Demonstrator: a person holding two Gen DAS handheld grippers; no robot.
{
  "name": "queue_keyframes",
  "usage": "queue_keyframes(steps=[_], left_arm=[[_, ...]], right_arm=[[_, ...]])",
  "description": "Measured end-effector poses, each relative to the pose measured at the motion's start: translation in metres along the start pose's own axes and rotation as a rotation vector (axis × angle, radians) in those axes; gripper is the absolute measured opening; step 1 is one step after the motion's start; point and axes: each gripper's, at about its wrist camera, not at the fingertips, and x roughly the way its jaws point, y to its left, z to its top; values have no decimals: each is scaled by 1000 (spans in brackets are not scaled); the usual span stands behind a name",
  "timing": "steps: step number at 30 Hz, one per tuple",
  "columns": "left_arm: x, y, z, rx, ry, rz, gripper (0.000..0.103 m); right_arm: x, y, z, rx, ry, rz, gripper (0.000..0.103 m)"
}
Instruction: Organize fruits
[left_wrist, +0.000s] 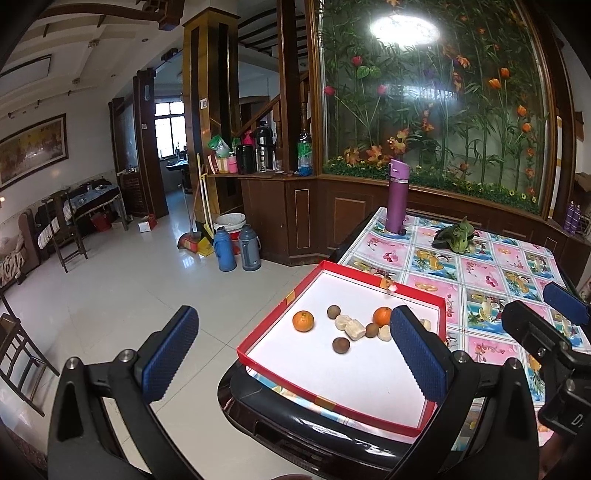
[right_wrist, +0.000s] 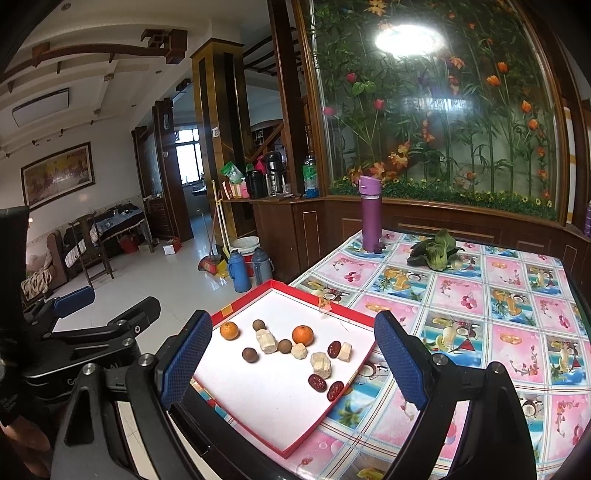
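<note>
Right wrist view: right gripper (right_wrist: 291, 363) and left gripper (left_wrist: 293, 360) both spread wide, empty; oranges (right_wrist: 302, 335), brown balls, dates lay inside red tray (right_wrist: 258, 424) on table (right_wrist: 498, 295)

- Fingers (right_wrist: 188, 363): blue pads, rubbery look, with a fine knobbled texture; matt black plastic frames with small shiny metal pins.
- Tray (right_wrist: 258, 435): red cardboard rim, matt white paper-like floor, patches of tape on the rim.
- Oranges (right_wrist: 302, 335): dimpled peel with a slight sheen.
- Brown balls (right_wrist: 249, 355): dull, smooth shells.
- Pale chunks (right_wrist: 320, 363): rough, fibrous, matt.
- Dates (right_wrist: 317, 382): dark red, wrinkled, faintly glossy.
- Worktop cloth (right_wrist: 480, 295): glossy printed plastic sheet; dark polished edge below it.
- Bottle (right_wrist: 370, 214): smooth purple, satin finish.
- Floor (left_wrist: 129, 295): pale polished tiles that mirror the light.
- Panelling (left_wrist: 306, 221): dark varnished wood.
</note>
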Motion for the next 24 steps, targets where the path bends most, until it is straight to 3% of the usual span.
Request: queue_keyframes(steps=[24], left_arm=[[31,17,11,0,11,19,103]], right_arm=[[21,4,3,6,34,9,89]])
